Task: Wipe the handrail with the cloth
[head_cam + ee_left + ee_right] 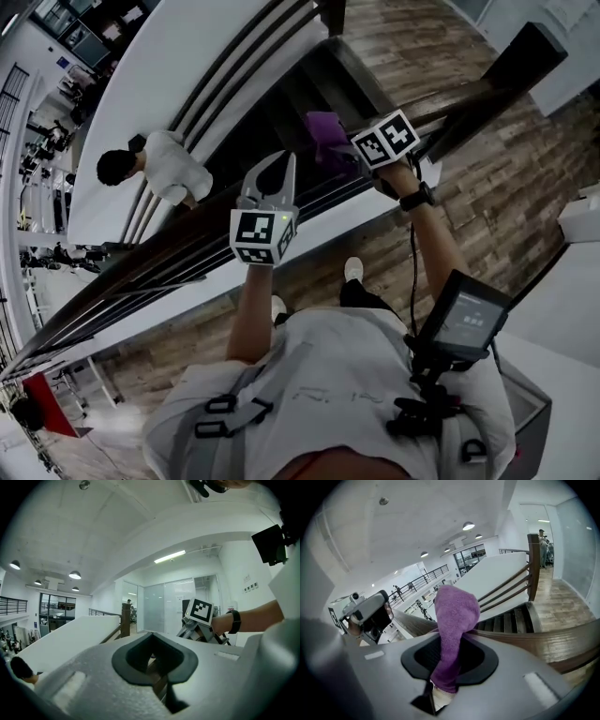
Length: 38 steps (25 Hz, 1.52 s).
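A dark wooden handrail (169, 248) runs on a slant from lower left to upper right. My right gripper (352, 150) is shut on a purple cloth (325, 133), which it holds at the rail's upper stretch. In the right gripper view the cloth (454, 616) stands up out of the shut jaws (449, 677), with the handrail (543, 641) just behind. My left gripper (283, 161) hovers over the rail further down, jaws together and holding nothing. Brown rail shows through its jaws (157, 667) in the left gripper view.
Beyond the rail, stairs (281, 103) drop away, and a person in a white shirt (169, 169) stands on them. A square newel post (525, 56) ends the rail at upper right. There is wooden flooring (506, 178) underfoot. A small screen (464, 319) hangs at my chest.
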Tool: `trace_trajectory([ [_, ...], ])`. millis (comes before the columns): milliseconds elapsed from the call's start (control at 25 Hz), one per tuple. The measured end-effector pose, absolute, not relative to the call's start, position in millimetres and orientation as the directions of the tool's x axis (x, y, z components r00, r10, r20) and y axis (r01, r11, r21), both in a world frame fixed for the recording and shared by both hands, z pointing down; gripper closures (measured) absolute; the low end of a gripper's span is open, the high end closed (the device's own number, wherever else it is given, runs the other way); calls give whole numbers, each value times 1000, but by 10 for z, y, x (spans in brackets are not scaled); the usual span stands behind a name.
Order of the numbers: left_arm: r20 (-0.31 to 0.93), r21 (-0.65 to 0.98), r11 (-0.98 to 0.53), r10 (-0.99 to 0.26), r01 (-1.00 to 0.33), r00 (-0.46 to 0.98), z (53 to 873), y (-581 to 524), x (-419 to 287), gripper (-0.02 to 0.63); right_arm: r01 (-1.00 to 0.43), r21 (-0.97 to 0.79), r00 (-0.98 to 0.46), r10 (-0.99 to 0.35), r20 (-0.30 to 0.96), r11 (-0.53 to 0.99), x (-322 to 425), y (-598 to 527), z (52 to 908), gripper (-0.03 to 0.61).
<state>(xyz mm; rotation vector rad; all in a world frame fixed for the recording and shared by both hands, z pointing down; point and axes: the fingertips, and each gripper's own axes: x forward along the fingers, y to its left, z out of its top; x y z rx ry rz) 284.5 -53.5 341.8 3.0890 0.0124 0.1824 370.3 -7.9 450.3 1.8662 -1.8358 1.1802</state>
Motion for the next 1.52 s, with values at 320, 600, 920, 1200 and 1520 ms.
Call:
trace_trajectory([
  [320, 113, 42, -992, 120, 116, 986, 3392, 30, 3435, 614, -911, -330, -46, -734, 678, -248, 4436, 329, 4483, 490],
  [600, 101, 69, -982, 185, 178, 978, 3388, 545, 4105, 614, -872, -283, 115, -729, 675, -399, 5441, 920, 4441, 489],
  [920, 81, 104, -950, 303, 294, 950, 3364, 1166, 4804, 614, -766, -227, 341, -679, 650, -601, 6778, 1724, 4448, 489],
  [1200, 64, 104, -938, 338, 330, 939, 3347, 1560, 5225, 614, -670, -128, 498, -570, 653, -732, 7767, 2497, 4447, 489],
  [1520, 57, 80, -943, 328, 323, 943, 3227, 1634, 5190, 614, -564, 36, 647, -416, 639, -825, 8458, 3149, 4256, 489],
])
